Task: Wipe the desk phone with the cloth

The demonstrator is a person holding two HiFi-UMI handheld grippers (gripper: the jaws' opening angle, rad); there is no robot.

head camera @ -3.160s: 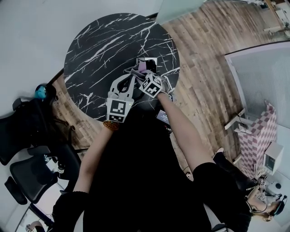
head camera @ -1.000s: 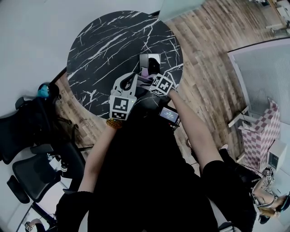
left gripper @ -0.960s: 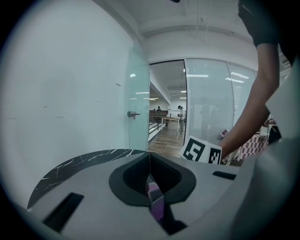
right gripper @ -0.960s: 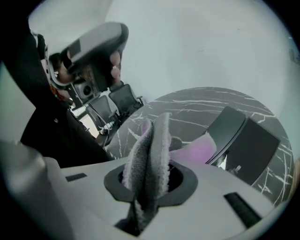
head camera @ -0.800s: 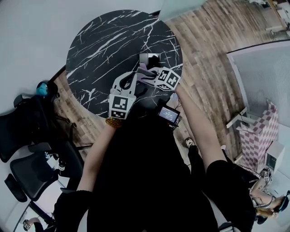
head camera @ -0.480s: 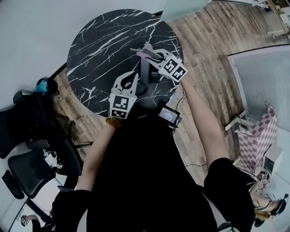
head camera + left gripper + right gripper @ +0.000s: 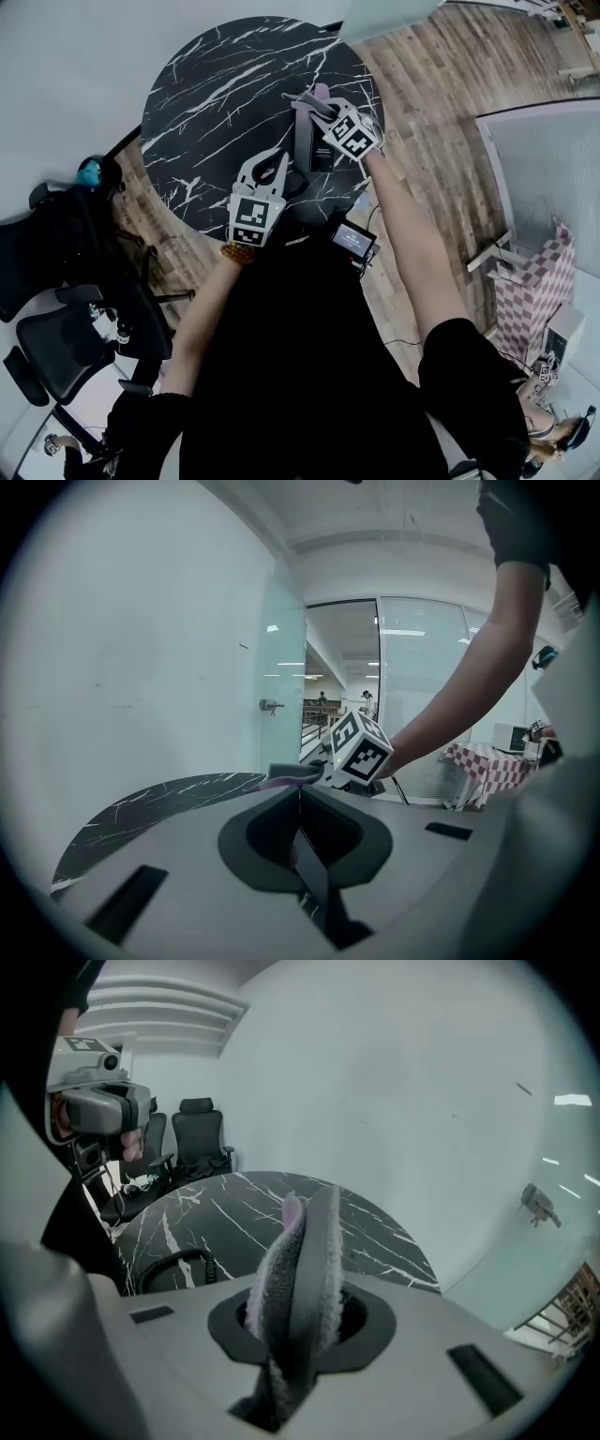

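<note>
The desk phone (image 7: 314,150) is a dark upright slab near the right rim of the round black marble table (image 7: 216,103). My left gripper (image 7: 274,161) reaches its near left edge, and in the left gripper view the jaws stand shut on a thin dark slab (image 7: 314,878). My right gripper (image 7: 314,101) hovers over the phone's far end, shut on a grey and pink cloth (image 7: 320,93). That cloth (image 7: 300,1279) stands folded between the jaws and hides them. From the left gripper view I see the right gripper's marker cube (image 7: 360,748) and the cloth (image 7: 291,776).
A coiled phone cord (image 7: 178,1265) lies on the table. A small device with a lit screen (image 7: 354,242) hangs by the person's hip. Black office chairs (image 7: 56,281) stand at the left. A checkered box (image 7: 530,277) is on the wooden floor at the right.
The right gripper has carried the cloth from the phone's near side up and over it to its far end. The left gripper has stayed in place.
</note>
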